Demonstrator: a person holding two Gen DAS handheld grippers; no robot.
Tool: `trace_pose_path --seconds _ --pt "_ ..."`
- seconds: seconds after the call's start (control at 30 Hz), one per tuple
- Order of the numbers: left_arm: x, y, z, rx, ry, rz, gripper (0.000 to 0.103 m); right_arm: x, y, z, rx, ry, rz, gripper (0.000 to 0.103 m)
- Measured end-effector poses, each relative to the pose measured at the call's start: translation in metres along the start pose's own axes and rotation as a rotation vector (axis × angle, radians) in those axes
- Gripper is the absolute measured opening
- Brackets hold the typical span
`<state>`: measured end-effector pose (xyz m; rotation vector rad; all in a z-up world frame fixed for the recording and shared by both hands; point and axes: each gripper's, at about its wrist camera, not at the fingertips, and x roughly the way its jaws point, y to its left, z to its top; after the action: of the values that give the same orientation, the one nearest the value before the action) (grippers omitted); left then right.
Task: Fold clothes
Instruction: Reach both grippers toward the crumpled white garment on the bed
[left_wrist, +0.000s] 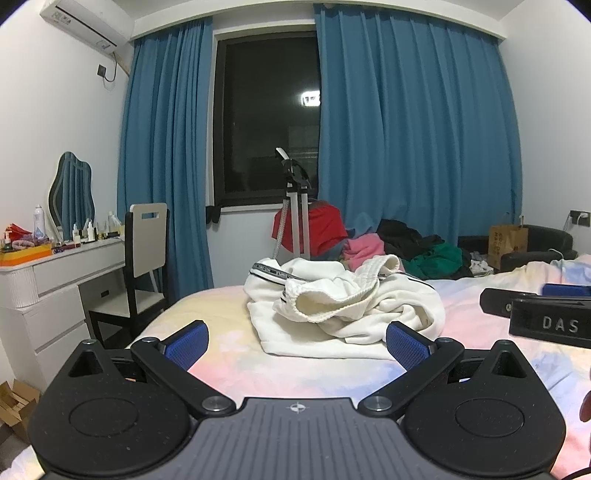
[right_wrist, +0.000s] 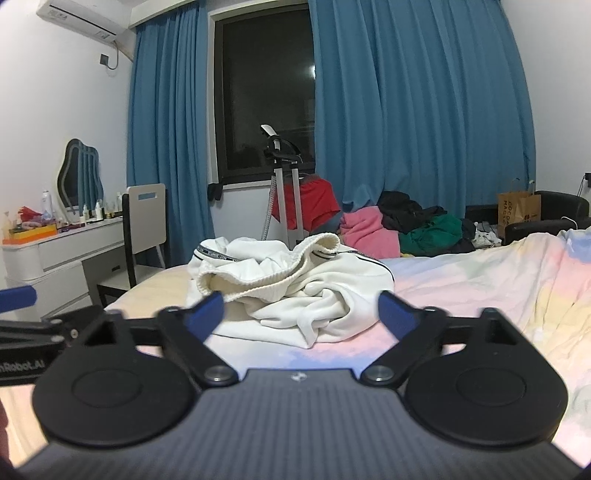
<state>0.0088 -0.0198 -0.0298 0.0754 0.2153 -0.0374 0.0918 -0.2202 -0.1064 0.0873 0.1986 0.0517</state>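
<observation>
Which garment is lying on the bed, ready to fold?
The crumpled white garment with black striped trim, alone on the bed. The red, pink, black and green clothes are piled beyond it.

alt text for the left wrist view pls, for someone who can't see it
A crumpled white garment lies on a pastel bed, just beyond the left gripper, whose jaws are open and empty. Blue curtains flank a dark window behind.

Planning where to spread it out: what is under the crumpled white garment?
The crumpled white ribbed-hem garment lies on the pastel tie-dye bedsheet, which shows all around it. Anything beneath the heap itself is covered.
</observation>
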Motion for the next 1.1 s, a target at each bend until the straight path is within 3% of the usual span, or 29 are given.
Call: trace_pose_path --seconds 0.07,0.17,0.3,0.4,0.5,0.63,0.87,1.0,1.1 --pt "0.001 0.0 -0.001 -0.005 0.009 -0.009 0.103 -0.005 -0.004 0.001 0.003 -0.003 0.0 0.057" --pt "0.005 0.0 -0.004 -0.012 0.021 -0.019 0.103 -0.013 -0.008 0.001 0.008 -0.009 -0.003 0.033" --pt "0.015 0.001 -0.01 -0.027 0.049 -0.04 0.103 -0.006 -0.002 0.005 0.049 -0.03 -0.008 0.027" --pt "0.031 0.003 -0.016 -0.053 0.1 -0.072 0.103 -0.017 -0.013 0.009 0.088 -0.035 -0.021 0.027" --pt "0.06 0.003 -0.018 -0.083 0.146 -0.057 0.103 -0.019 -0.018 0.013 0.105 -0.026 -0.051 0.027" --pt "0.11 0.001 -0.012 -0.096 0.188 -0.048 0.103 -0.006 -0.033 0.007 0.16 0.04 -0.025 0.027" --pt "0.235 0.0 -0.001 -0.058 0.208 0.077 0.101 0.035 -0.052 -0.014 0.254 0.12 0.007 0.028" --pt "0.302 0.002 -0.002 -0.038 0.217 0.164 0.091 0.063 -0.059 -0.031 0.27 0.151 0.01 0.029" --pt "0.334 0.016 -0.001 -0.129 0.237 0.153 0.079 0.089 -0.066 -0.044 0.323 0.201 0.031 0.029"
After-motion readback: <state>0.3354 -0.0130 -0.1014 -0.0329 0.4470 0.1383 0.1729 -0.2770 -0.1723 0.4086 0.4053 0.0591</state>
